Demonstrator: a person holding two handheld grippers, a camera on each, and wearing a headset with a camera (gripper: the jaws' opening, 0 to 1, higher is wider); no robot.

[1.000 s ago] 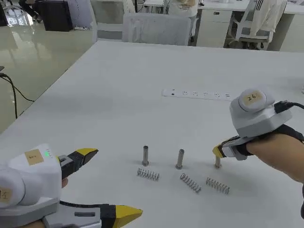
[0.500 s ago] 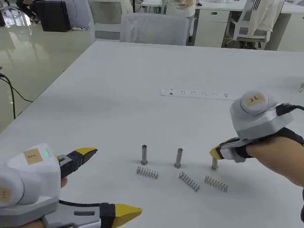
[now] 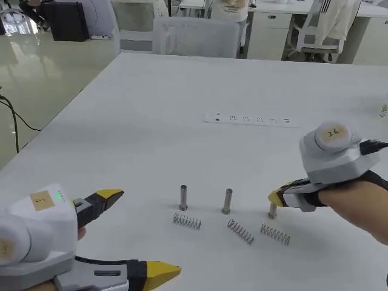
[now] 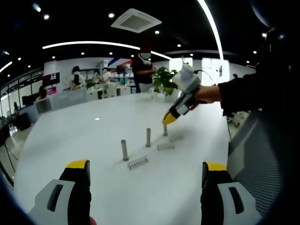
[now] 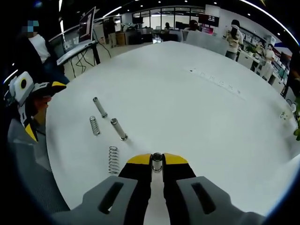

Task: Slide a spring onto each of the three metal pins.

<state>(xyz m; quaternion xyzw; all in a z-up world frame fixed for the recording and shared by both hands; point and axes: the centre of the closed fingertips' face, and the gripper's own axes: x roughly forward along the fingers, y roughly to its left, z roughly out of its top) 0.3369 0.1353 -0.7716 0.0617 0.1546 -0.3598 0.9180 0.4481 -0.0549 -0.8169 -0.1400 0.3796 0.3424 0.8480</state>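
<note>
Now the white table (image 3: 182, 109) has three metal pins standing up in a row. In the head view they sit at about 6 o'clock. They are the left pin (image 3: 183, 197), the middle pin (image 3: 227, 201) and the right pin (image 3: 273, 210).

Three springs lie flat on the table, and no spring is on a pin yet. The left spring (image 3: 186, 221) is at 6 o'clock from the left pin. The middle spring (image 3: 240, 231) is at 5 o'clock from the middle pin and lies slanted. The right spring (image 3: 274, 234) is at 6 o'clock from the right pin.

The right gripper (image 3: 277, 197) comes in from 3 o'clock. Its yellow tips are squeezed together around the top of the right pin. In the right gripper view the round pin top peeks out between the two tips.

The left gripper (image 3: 142, 233) is at 7 o'clock, well apart from the pins. Its jaws are spread wide and it grasps nothing.

A long white power strip (image 3: 251, 120) lies far back on the table at 12 o'clock from the pins.
</note>
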